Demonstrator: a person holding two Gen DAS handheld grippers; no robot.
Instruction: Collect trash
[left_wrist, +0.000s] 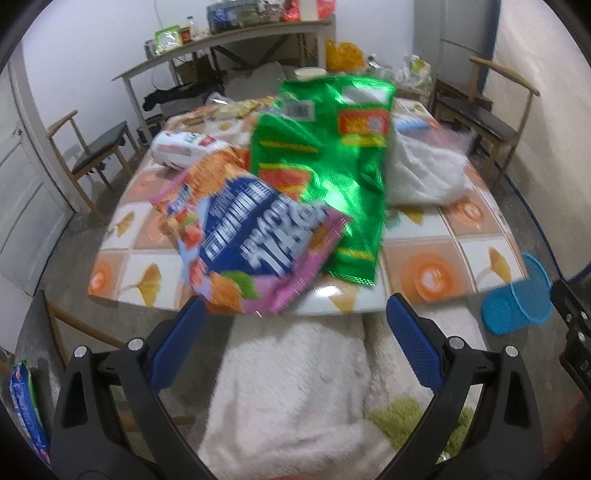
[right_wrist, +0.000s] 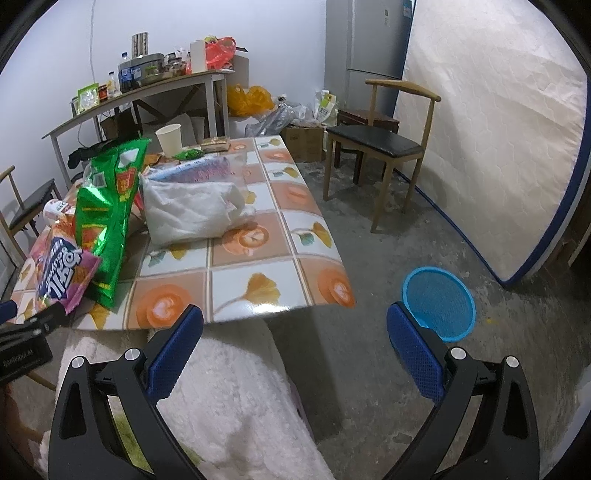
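A pink and blue snack bag (left_wrist: 255, 236) lies at the near edge of the tiled table (left_wrist: 424, 273), overlapped by a green foil bag (left_wrist: 328, 173). A white plastic bag (left_wrist: 421, 173) sits to their right. My left gripper (left_wrist: 295, 325) is open just below the pink bag, apart from it. My right gripper (right_wrist: 295, 332) is open over the floor by the table's near right corner (right_wrist: 325, 288). The pink bag (right_wrist: 62, 273), green bag (right_wrist: 107, 221) and white bag (right_wrist: 188, 214) also show in the right wrist view. A blue mesh bin (right_wrist: 439, 299) stands on the floor right of the table; it also shows in the left wrist view (left_wrist: 517, 295).
A paper cup (right_wrist: 170, 138) and small wrappers sit at the table's far end. Wooden chairs (right_wrist: 376, 147) stand around it, a cluttered shelf (right_wrist: 147, 88) behind, a mattress (right_wrist: 487, 140) leaning at right. A white fluffy garment (left_wrist: 291, 398) lies below both grippers.
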